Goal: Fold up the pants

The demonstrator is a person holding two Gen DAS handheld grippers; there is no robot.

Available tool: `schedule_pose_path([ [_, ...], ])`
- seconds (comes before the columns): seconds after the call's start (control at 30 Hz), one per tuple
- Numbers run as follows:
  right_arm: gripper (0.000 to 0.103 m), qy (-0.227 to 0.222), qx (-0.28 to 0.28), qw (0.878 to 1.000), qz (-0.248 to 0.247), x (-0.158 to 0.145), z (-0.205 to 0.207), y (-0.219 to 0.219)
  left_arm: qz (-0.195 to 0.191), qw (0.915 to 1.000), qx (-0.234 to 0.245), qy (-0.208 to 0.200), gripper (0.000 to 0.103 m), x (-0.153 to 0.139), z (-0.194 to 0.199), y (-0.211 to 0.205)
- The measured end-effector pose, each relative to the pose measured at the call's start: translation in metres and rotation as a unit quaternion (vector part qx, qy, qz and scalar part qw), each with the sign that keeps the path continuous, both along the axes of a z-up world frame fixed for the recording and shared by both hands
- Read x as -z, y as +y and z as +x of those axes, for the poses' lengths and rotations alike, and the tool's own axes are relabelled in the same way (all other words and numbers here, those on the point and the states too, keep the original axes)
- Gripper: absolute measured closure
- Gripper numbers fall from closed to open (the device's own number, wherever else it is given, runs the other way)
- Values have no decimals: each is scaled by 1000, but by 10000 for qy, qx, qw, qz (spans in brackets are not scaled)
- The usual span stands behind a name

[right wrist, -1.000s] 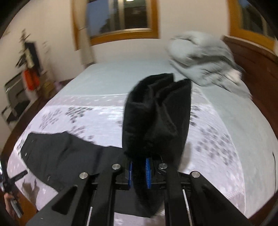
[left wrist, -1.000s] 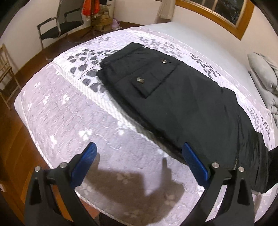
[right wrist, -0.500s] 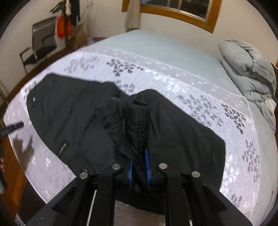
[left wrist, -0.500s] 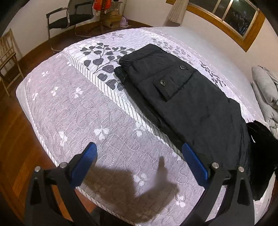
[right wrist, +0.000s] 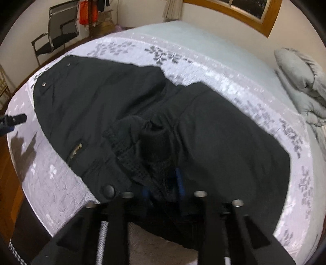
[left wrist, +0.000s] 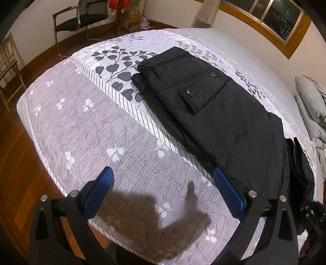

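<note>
Black pants (left wrist: 214, 114) lie flat on the purple-grey quilt (left wrist: 91, 126), waist and buttoned pocket toward the far left. My left gripper (left wrist: 163, 173) hovers open over bare quilt just left of the pants, with nothing between its blue pads. In the right wrist view the pants (right wrist: 91, 106) spread across the bed, and the bunched leg end (right wrist: 154, 142) rests on top of them. My right gripper (right wrist: 163, 183) is low over that bunch. Its jaws are opening, the blue pads stand apart and the cloth sits loosely between them.
A rumpled grey duvet (right wrist: 301, 85) lies at the bed's right side. The bed's near edge drops to a wooden floor (left wrist: 16, 183). A black office chair (left wrist: 81, 18) and a wooden chair (left wrist: 8, 67) stand beyond the bed.
My right gripper came down from high above the bed, laid the leg end onto the pants, and its pads have parted. The left gripper stayed open in much the same spot.
</note>
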State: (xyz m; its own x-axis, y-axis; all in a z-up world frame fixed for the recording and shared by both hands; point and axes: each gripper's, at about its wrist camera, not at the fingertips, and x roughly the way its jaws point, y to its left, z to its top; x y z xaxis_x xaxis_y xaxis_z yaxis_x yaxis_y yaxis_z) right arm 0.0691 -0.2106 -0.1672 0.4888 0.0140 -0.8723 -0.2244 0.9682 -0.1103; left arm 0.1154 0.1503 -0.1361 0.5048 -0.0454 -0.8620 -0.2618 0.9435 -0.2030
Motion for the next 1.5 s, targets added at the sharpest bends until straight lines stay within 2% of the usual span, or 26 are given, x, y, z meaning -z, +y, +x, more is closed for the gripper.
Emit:
schedule_pose_path([
  [0.07,50,13,-96,9997,213,2,-6,0,7,10000,14,2,5,-2,1,-1],
  [0.13,50,-7,-143,9993,358,0,-10,0,-64,10000,7,27,5,-2,2,1],
  [0.2,50,27,-175,9973,714,-5,-16,-8,-137,9999,-8,28,5,-3,4,1],
  [0.33,52,26,99,9851,1719,-21,-22,-41,-129,9999,51,5,5,-8,10,-1],
  [0.43,52,-24,483,9656,2556,-31,-19,-70,-127,9999,89,-13,5,-11,12,-6],
  [0.47,52,-28,548,9620,2675,-33,-16,-74,-149,9998,108,-15,5,-11,12,-8],
  [0.53,56,-14,582,9633,2621,-33,-9,-73,-147,9998,145,2,5,-11,13,-11],
  [0.77,56,78,433,9752,2171,-17,3,-49,73,9996,279,79,5,-12,17,-19],
  [1.0,57,354,403,9765,2086,6,-2,-46,184,9993,305,142,5,-9,24,-18],
  [1.17,58,397,366,9748,2164,3,-4,-51,221,9992,297,159,5,-11,32,-17],
  [1.3,53,291,639,9730,2198,-12,-16,-89,287,9991,299,74,5,-17,32,-16],
  [1.4,43,277,1266,9665,2216,-18,-31,-146,368,9987,334,93,5,-18,32,-15],
  [1.5,37,313,2074,9527,2201,-14,-56,-218,391,9986,327,101,5,-17,31,-15],
])
